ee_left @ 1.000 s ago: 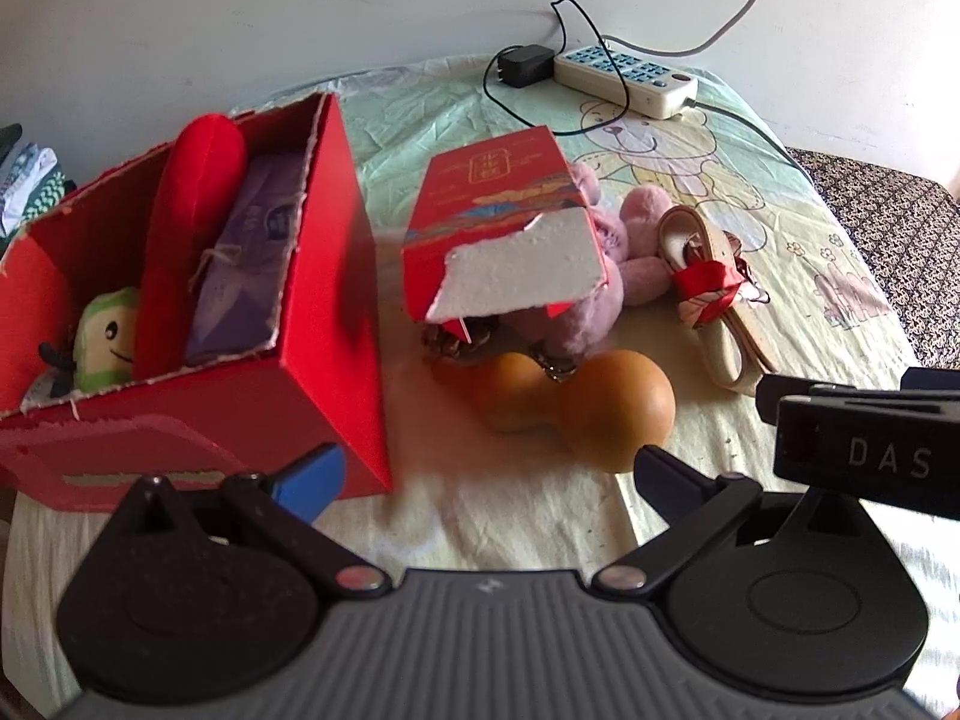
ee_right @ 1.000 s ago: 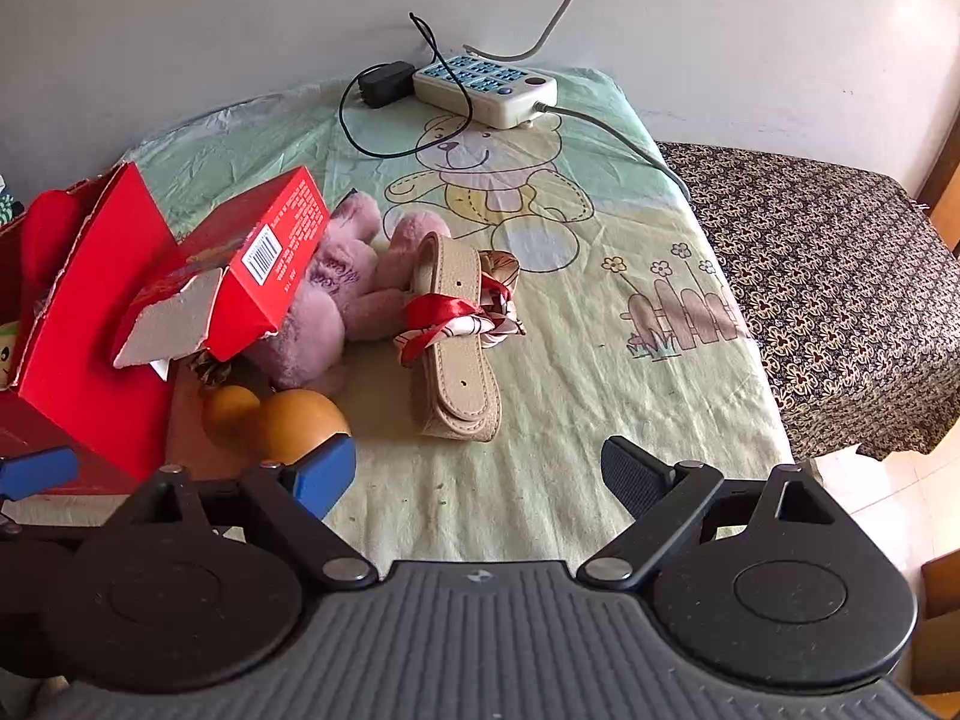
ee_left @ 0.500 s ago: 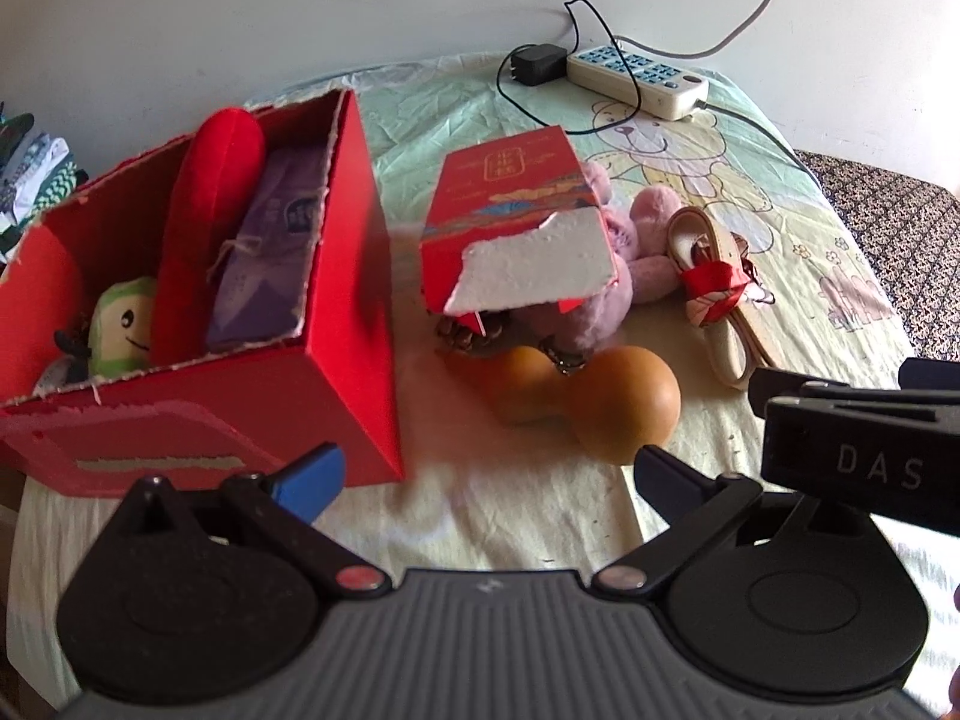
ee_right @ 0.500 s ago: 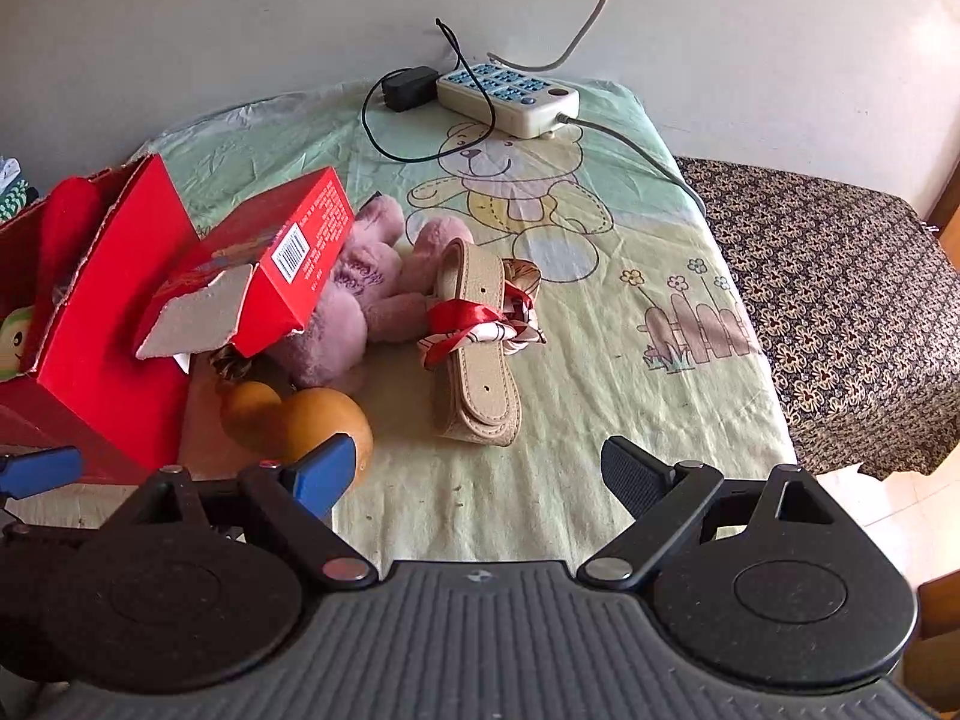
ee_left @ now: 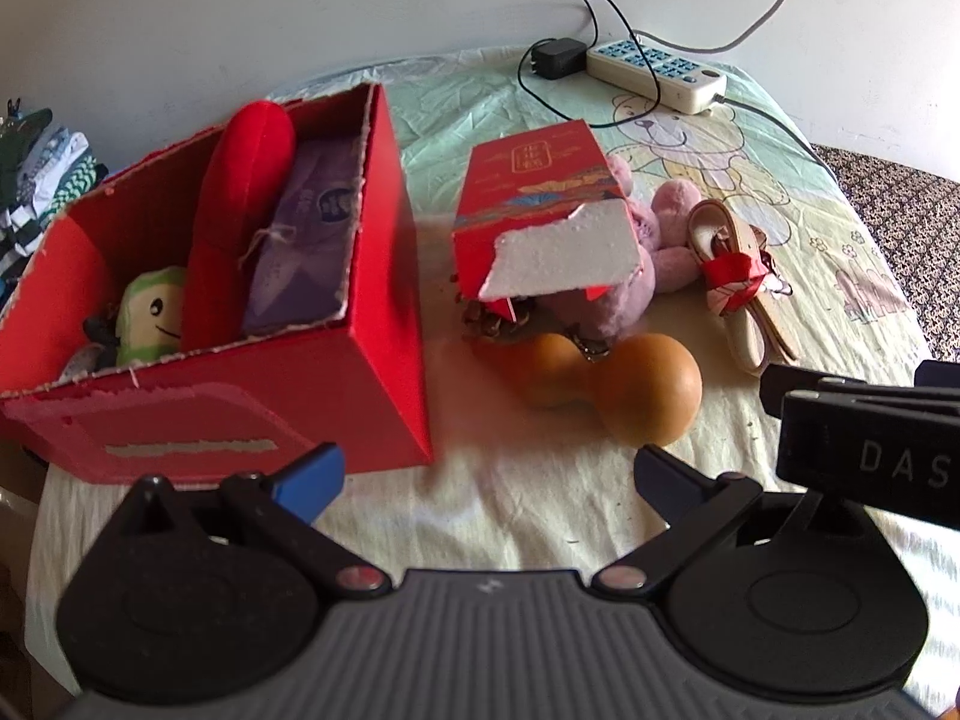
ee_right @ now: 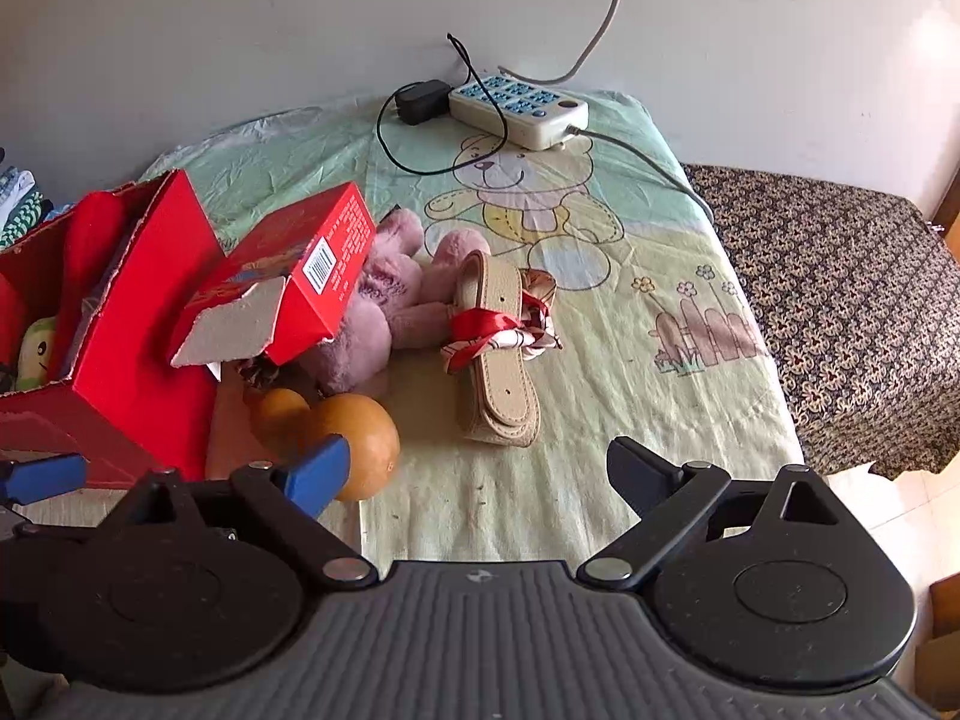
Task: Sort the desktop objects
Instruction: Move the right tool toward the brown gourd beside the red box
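Tools both stand with fingers spread and empty: your left tool (ee_left: 489, 471) faces the open red storage box (ee_left: 384, 324), your right tool (ee_right: 480, 471) the tabletop (ee_right: 600, 420). Loose beside the storage box lie a torn red carton (ee_left: 540, 204) on a purple plush (ee_right: 384, 312), a gourd (ee_left: 648, 384) and a ribbon-tied beige belt (ee_right: 498, 348).

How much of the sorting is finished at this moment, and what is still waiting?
Done: the big red box holds a red plush, a purple pack and a green toy. In hand: nothing; both hand-held grippers, left and right, are open. Left: small red carton, pink plush, gourd, belt.
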